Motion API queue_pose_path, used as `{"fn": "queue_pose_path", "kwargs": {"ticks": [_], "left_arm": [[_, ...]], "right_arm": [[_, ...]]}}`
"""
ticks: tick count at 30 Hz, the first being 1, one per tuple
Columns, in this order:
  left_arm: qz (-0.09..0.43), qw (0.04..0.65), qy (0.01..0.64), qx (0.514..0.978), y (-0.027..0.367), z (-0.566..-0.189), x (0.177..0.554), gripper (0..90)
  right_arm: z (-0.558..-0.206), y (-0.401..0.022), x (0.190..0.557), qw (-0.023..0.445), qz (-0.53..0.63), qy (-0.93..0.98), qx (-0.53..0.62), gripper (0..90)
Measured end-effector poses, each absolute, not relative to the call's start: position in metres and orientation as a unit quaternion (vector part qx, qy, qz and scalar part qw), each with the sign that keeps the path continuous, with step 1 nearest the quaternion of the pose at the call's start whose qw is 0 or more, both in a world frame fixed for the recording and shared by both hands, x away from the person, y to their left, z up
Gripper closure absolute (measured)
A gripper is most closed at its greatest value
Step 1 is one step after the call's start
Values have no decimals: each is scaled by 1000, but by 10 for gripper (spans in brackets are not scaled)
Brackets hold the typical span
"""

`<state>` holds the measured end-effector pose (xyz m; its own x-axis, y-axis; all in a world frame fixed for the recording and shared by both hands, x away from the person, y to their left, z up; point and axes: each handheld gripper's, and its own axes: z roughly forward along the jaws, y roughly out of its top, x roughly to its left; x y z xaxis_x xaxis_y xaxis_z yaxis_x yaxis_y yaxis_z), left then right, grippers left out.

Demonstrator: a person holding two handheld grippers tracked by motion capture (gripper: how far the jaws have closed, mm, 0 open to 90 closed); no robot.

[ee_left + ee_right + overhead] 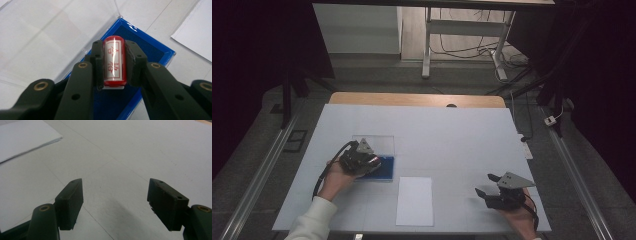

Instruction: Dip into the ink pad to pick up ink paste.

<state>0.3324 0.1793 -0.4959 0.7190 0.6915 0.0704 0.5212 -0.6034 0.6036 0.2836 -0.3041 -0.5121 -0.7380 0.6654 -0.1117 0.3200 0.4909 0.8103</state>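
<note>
Left tongs (113,62) clamp the red stamp (114,61) between both jaws, above the blue ink pad (155,50) near the desk's left edge. Right tongs (115,202) stand wide, empty.

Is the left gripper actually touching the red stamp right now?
Touching. The left gripper view shows the left gripper with both black pads pressed against the sides of the red stamp, no gap, above the blue ink pad.
</note>
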Motion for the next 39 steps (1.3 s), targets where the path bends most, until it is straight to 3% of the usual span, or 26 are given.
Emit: {"fn": "queue_pose_path", "kwargs": {"ticks": [7,10,19,39], "left_arm": [[162,281,339,883,186,-487,331,707],[156,314,346,870,193,-480,329,706],[162,335,337,865,194,-465,322,705],[149,325,336,871,194,-463,323,706]], "right_arm": [[-512,-305,283,212,408,838,294,284],[-512,-307,284,211,411,837,294,284],[-512,-306,283,213,411,837,293,284],[-514,-307,284,209,408,838,295,285]]}}
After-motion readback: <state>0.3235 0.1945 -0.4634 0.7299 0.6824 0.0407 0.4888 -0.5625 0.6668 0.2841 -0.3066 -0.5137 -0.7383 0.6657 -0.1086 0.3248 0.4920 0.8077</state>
